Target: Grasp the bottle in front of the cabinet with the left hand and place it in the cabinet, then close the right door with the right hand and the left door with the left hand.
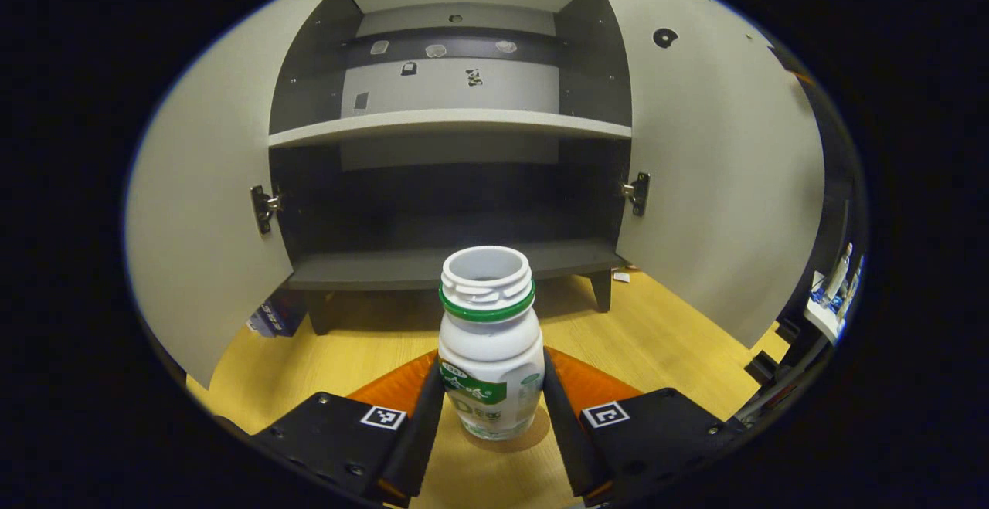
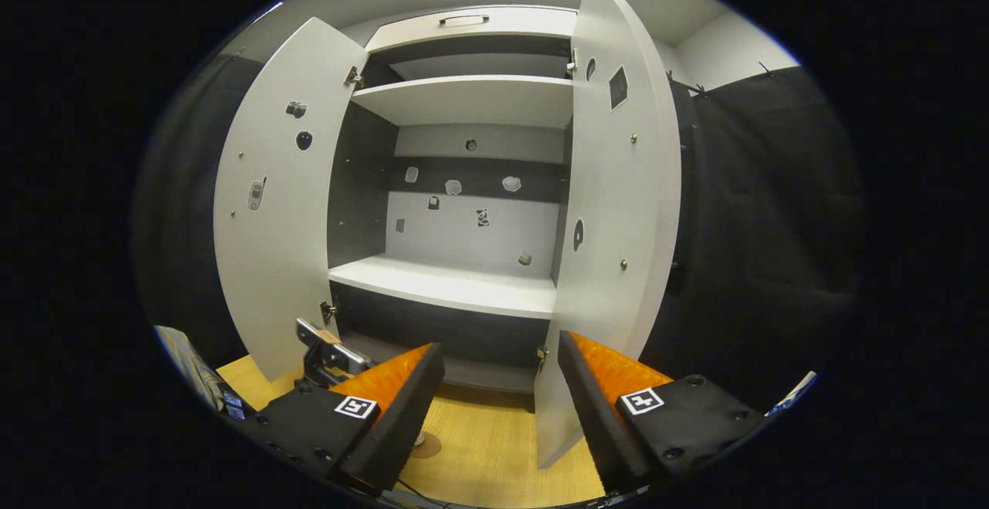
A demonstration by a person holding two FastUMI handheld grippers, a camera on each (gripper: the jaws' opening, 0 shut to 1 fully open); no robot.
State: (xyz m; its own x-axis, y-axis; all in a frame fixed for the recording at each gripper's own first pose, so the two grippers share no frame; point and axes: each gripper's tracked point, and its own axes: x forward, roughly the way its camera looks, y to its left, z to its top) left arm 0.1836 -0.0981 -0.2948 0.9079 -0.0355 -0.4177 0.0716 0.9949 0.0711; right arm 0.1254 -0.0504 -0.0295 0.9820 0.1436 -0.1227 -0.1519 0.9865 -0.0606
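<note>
In the left gripper view my left gripper (image 1: 491, 408) sat low over the wooden floor (image 1: 664, 339), its two fingers closed in against the sides of the bottle (image 1: 490, 354); both looked pressed on it, one each side. The bottle stood upright between them, white, capless, green ring under the neck, label facing me. I couldn't tell whether its base was on the floor or just off it. It was in front of the cabinet (image 1: 452, 127), not inside yet. Beyond it the bottom shelf (image 1: 386, 268) was dark, then the middle shelf (image 1: 452, 124) lighter, with small stickers on the back wall. Left door (image 1: 201, 223) and right door (image 1: 718, 184) both swung wide open, hinges showing.

In the right gripper view my right gripper (image 2: 501, 408) was held higher and parted wide, nothing between the fingers. Near left past it, a bit of the other gripper's metal body (image 2: 328, 354) showed low by the floor. Farther on, the right door (image 2: 618, 223) stood edge-on just ahead of my right finger, the left door (image 2: 278, 223) open to the far left, shelves between.
</note>
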